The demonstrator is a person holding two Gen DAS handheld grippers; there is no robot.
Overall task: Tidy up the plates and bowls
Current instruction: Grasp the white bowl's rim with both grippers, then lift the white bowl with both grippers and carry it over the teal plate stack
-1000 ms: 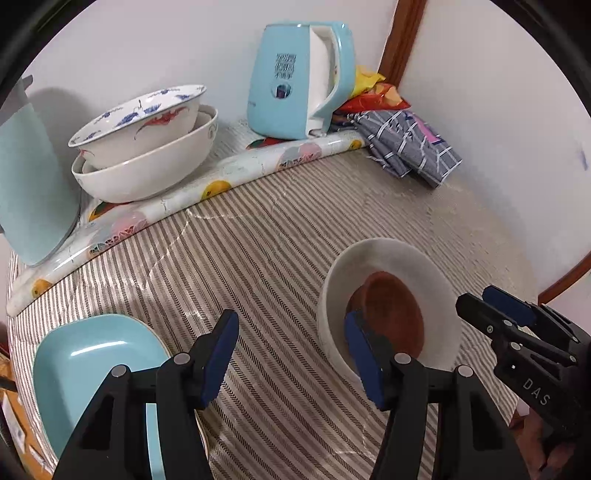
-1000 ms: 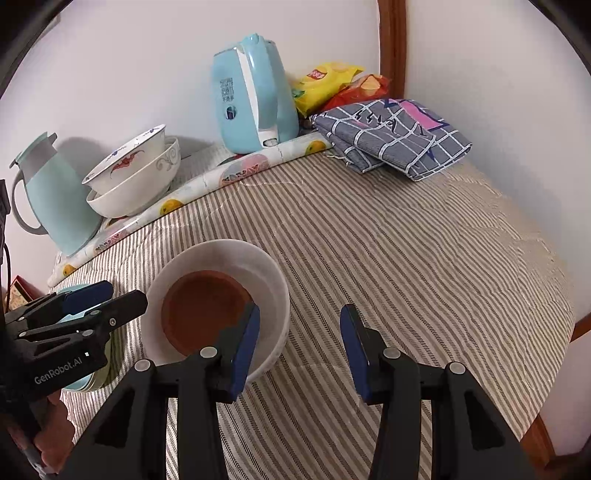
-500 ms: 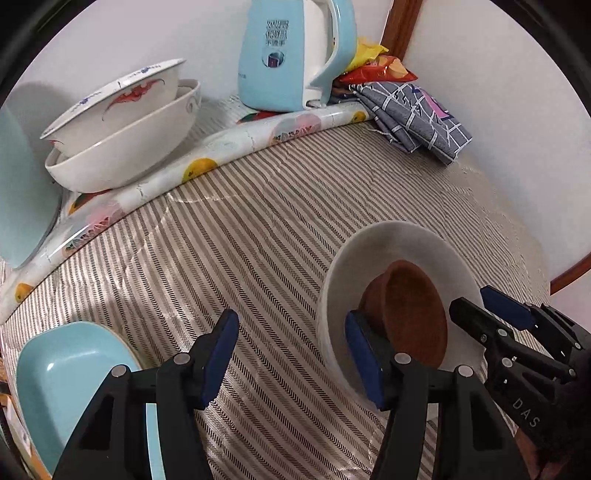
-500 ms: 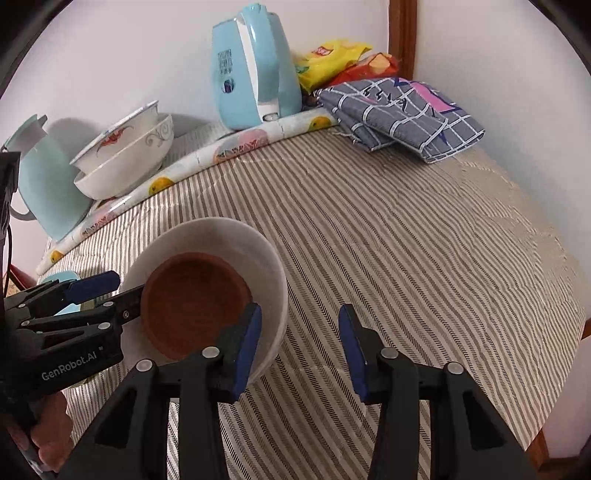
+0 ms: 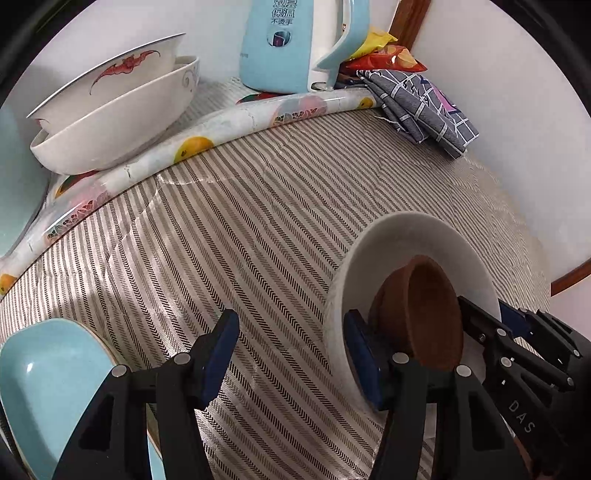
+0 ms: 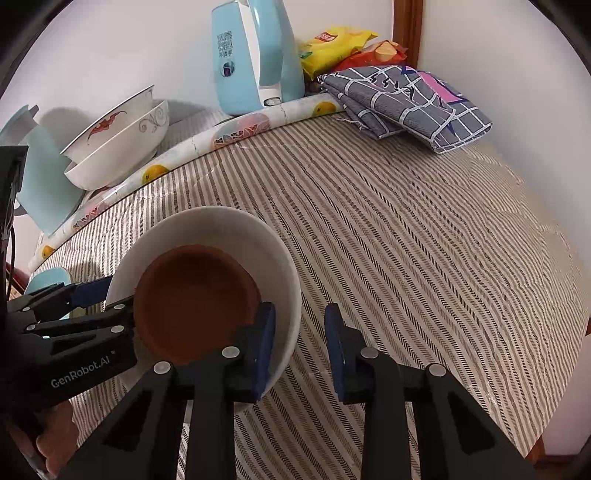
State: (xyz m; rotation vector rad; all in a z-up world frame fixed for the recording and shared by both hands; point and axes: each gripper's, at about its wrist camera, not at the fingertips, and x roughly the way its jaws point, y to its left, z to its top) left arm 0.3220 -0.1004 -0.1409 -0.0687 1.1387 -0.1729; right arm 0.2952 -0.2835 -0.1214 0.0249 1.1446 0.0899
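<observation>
- The worktop wears a brown-and-cream striped herringbone cloth and stands in a corner of white walls with a dark wooden post.
- Along the back edge lies a rolled fruit-print oilcloth; behind it stands a pale blue electric kettle, with snack bags and a folded grey checked cloth to its right.
- At the back left, a white bowl with a red bat motif sits tilted inside a larger white bowl; a pale blue jug stands beside them.
- A light blue plate lies at the near left edge of the worktop.
- A white bowl sits near the front of the worktop, with a small brown bowl inside it.
- The left tongs are spread wide and hold nothing; one finger reaches inside the white bowl's near rim, the other is over the cloth.
- The right tongs are also apart, straddling the white bowl's rim, one finger beside the brown bowl and one outside.
</observation>
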